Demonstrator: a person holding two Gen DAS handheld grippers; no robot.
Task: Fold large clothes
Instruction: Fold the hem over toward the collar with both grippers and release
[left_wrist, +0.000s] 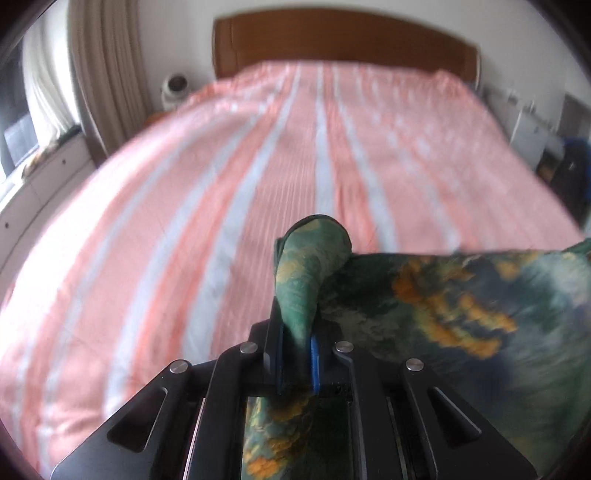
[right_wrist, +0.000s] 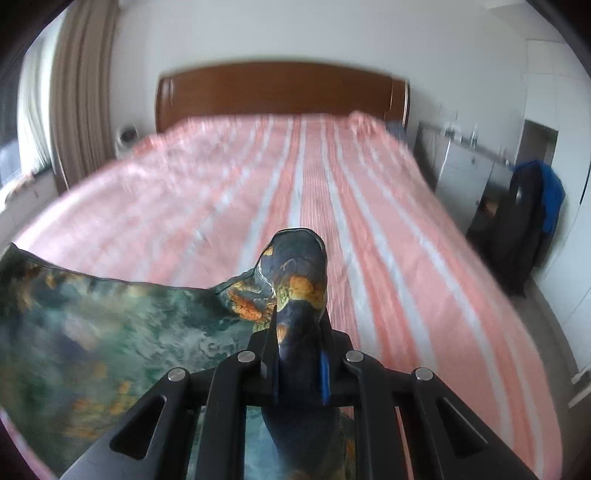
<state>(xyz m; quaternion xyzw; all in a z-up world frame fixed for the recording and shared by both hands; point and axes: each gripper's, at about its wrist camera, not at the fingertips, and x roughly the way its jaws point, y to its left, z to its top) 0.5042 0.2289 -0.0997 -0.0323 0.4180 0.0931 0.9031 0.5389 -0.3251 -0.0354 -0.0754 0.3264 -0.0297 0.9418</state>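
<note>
A large green, dark blue and orange patterned garment (left_wrist: 461, 302) hangs stretched between my two grippers above the bed. My left gripper (left_wrist: 297, 332) is shut on one corner of it, and the cloth bunches up over the fingers. The garment runs off to the right in the left wrist view. My right gripper (right_wrist: 299, 332) is shut on the other corner of the garment (right_wrist: 110, 332), which spreads to the left in the right wrist view. The fingertips of both grippers are hidden by cloth.
A bed with a pink and white striped cover (left_wrist: 221, 184) fills both views, with a brown wooden headboard (right_wrist: 280, 88) at the far end. Curtains (left_wrist: 107, 66) hang at the left. A white cabinet (right_wrist: 465, 177) and dark clothing (right_wrist: 532, 218) stand at the right.
</note>
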